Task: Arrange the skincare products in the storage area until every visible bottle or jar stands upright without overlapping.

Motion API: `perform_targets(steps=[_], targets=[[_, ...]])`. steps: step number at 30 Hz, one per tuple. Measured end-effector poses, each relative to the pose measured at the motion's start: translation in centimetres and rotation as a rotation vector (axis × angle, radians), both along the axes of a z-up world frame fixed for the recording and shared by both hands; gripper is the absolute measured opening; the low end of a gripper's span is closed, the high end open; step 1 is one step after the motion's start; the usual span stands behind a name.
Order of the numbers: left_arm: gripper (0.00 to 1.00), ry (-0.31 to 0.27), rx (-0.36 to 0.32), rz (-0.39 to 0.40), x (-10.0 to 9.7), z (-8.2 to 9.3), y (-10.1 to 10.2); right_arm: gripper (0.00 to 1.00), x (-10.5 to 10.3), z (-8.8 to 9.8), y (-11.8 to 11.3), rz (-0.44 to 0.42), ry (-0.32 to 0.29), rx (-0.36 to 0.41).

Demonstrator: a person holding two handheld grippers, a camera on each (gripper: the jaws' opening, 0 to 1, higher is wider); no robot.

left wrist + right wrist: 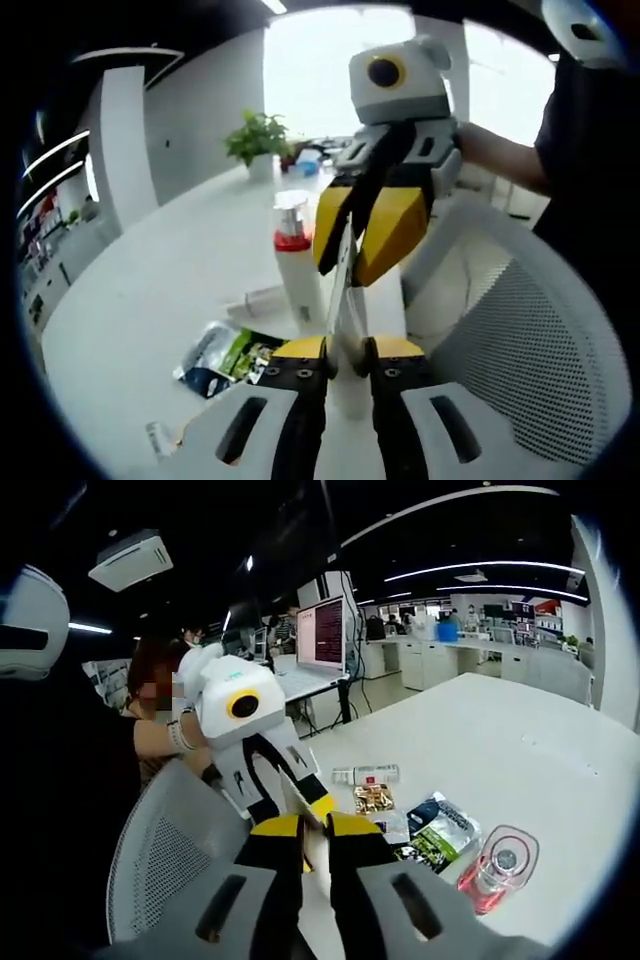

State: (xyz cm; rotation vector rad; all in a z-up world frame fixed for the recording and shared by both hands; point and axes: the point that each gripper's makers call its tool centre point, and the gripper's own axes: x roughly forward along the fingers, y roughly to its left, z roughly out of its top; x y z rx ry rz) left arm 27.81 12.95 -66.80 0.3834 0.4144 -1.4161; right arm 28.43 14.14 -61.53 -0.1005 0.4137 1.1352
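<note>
Left gripper (pixel 348 372) nearest in the left gripper view, jaws narrow, pinching the lower edge of a thin white flat item (pixel 350 318), maybe a slim box or tube seen edge-on; can't tell which. Right gripper (pixel 368 235) comes down from above onto the same item, yellow-tipped jaws close around its upper end, so both grippers seem to share it, probably to steady it or turn it upright over the tabletop (pixel 170 270). In the right gripper view the right gripper (pixel 313 845) has jaws nearly together with the left gripper (pixel 300 810) meeting them tip to tip; the held item is barely visible there. Just beyond, a white pump bottle with a red collar and clear cap (pixel 296 262) stands upright; from the other side it reads as a clear pink-tinted cap (pixel 497 868). Beside it, dark green sachets (pixel 225 357) lie flat, overlapping, with a gold packet (pixel 374 798) and a small white box with a red label (pixel 366 775) lying on its side, so the arranging looks unfinished. Further off, a potted plant (pixel 258 142) near the tabletop's far edge. A white mesh chair (pixel 520 350) sits close by. The person's hand (pixel 480 145) holds the right gripper from behind, angled down; the left gripper points up and forward.
</note>
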Motion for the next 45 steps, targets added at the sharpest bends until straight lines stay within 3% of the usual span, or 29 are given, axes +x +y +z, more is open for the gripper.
perform_targets(steps=[4, 12, 23, 45], targets=[[0.14, 0.005, 0.002, -0.017, -0.2, 0.0, 0.1, 0.05, -0.5, 0.1, 0.3, 0.063, -0.011, -0.005], [0.16, 0.005, -0.011, -0.031, -0.3, 0.1, 0.1, 0.03, -0.6, -0.1, 0.0, 0.107, -0.015, -0.007], [0.12, 0.015, -0.054, -0.022, 0.1, 1.9, 0.7, 0.03, -0.1, 0.0, -0.7, 0.144, -0.026, -0.031], [0.06, -0.025, -0.056, -0.013, 0.8, 2.0, -0.5, 0.06, 1.0, -0.1, -2.3, 0.111, -0.040, -0.047]])
